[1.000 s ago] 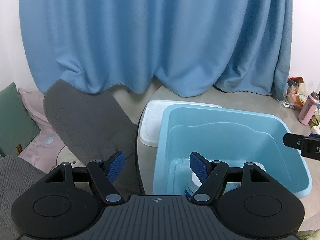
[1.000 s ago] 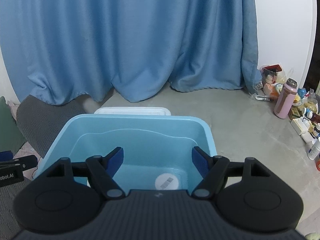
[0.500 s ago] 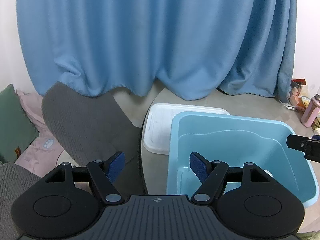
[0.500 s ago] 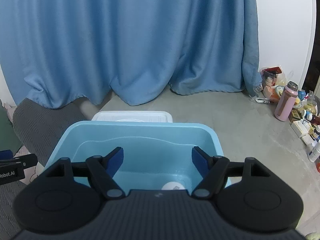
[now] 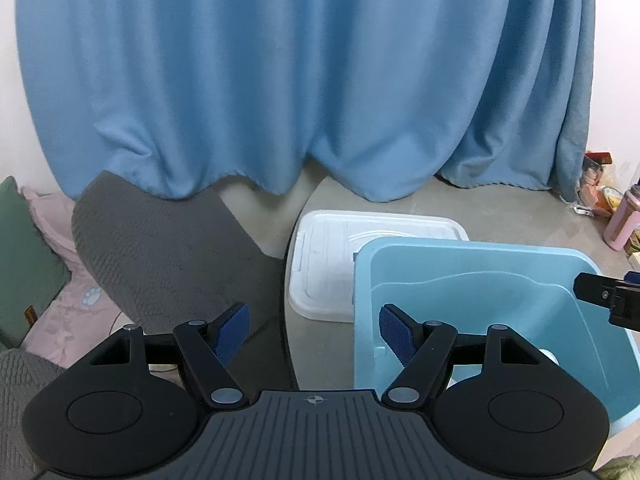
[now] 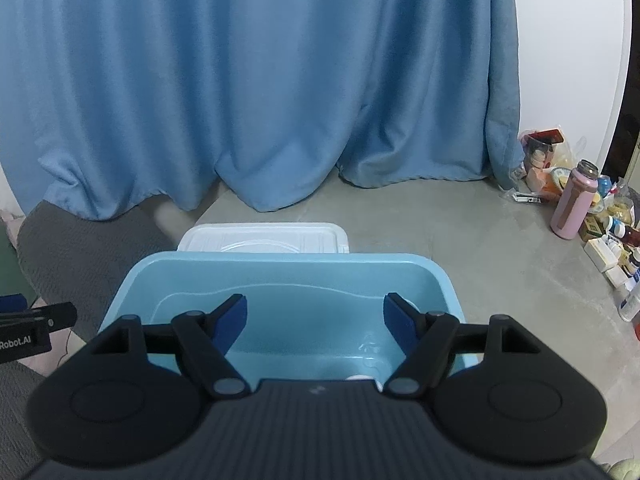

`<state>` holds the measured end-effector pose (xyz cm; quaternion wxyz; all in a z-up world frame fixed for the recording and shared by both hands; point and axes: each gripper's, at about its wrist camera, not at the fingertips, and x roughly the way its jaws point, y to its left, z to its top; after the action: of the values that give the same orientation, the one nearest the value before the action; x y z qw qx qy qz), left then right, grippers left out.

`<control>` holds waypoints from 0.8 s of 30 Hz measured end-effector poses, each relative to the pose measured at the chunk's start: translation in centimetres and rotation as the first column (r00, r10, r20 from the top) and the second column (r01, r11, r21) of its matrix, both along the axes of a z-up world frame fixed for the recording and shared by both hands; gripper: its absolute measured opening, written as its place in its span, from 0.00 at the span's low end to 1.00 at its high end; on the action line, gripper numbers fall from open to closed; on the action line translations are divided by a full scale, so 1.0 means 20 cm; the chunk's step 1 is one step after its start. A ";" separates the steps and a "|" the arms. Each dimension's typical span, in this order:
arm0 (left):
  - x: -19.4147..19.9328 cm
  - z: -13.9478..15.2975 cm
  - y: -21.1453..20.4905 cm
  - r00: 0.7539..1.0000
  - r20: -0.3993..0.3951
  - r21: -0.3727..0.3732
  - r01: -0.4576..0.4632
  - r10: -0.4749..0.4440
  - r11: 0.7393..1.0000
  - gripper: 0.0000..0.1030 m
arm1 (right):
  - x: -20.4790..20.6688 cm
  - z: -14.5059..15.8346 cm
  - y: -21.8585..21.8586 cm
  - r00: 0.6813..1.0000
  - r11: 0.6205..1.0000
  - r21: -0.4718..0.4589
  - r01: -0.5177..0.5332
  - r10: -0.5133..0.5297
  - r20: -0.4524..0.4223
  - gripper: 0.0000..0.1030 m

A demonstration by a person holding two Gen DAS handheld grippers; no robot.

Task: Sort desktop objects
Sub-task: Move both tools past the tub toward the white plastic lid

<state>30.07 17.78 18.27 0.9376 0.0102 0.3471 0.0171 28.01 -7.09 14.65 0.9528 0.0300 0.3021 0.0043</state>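
Note:
A light blue plastic bin (image 5: 472, 264) (image 6: 288, 264) stands on the grey floor, with its white lid (image 5: 340, 248) (image 6: 264, 236) lying flat behind it. My left gripper (image 5: 314, 330) is open and empty, above the bin's left wall. My right gripper (image 6: 314, 322) is open and empty, above the bin's near side. A white round object (image 6: 358, 378) lies on the bin's floor, mostly hidden behind my right gripper's body; a sliver of it shows in the left wrist view (image 5: 550, 356).
A blue curtain (image 6: 260, 80) hangs behind. A grey textured mat (image 5: 160, 252) and pink and green cushions (image 5: 28, 248) lie at the left. A pink bottle (image 6: 572, 200) and several small bottles and boxes (image 6: 612, 240) crowd the right wall.
Both grippers have pulled back and up from the bin. The white round object has slid almost out of sight under the right gripper's body. Both jaws stayed open.

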 end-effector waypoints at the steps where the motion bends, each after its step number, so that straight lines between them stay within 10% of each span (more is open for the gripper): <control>1: 0.02 0.01 0.00 1.000 0.002 0.004 0.005 -0.005 1.000 0.72 | 0.01 0.00 0.00 1.000 1.000 0.000 0.002 -0.002 -0.001 0.73; 24: 0.48 0.12 -0.02 0.999 -0.028 -0.015 0.041 -0.041 0.999 0.72 | 0.41 0.08 0.05 0.999 1.000 0.014 -0.016 0.016 -0.043 0.73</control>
<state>39.68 17.37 20.70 0.9329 0.0109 0.3600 -0.0048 36.25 -6.11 16.26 0.9458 0.0343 0.3228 0.0134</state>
